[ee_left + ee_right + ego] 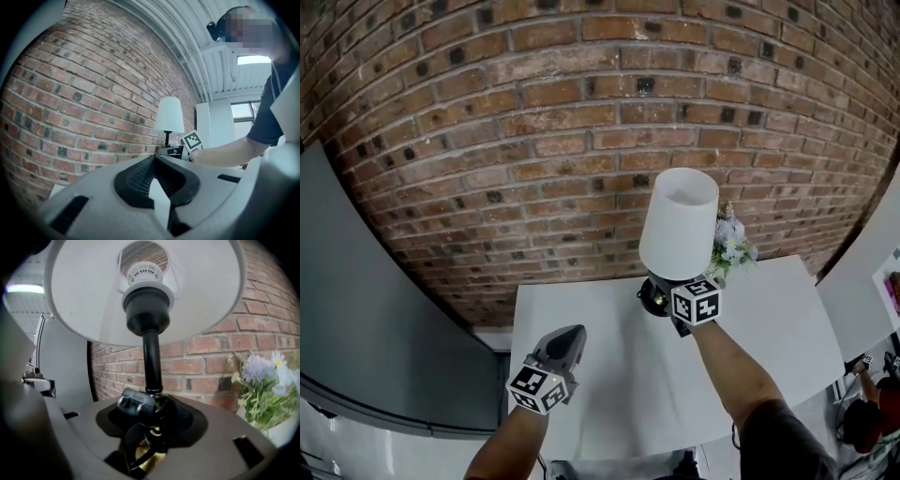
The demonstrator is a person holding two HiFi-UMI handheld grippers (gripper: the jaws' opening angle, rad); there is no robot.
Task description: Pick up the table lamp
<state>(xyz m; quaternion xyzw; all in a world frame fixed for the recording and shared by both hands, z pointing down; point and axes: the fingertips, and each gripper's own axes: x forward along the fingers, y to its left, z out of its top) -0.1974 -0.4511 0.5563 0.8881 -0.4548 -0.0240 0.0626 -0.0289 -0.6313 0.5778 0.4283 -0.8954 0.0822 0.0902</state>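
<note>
The table lamp point(680, 225) has a white shade, a black stem and a dark base with a brass part. It stands upright in my right gripper point(664, 298), over the far side of the white table point(609, 375). In the right gripper view the right gripper point(154, 405) is shut on the lamp point(151, 357) at the foot of the stem, and the shade fills the top of that view. My left gripper point(570, 337) hovers at the lower left, shut with nothing in it. The left gripper view shows the left gripper point(153, 158) with pads together and the lamp point(168, 115) beyond it.
A small vase of pale flowers point(729, 246) stands just right of the lamp, close to the brick wall point(581, 112); it shows in the right gripper view too, as flowers point(267, 390). A grey panel point(356, 309) stands at the left. Another person point(865, 422) is at the bottom right.
</note>
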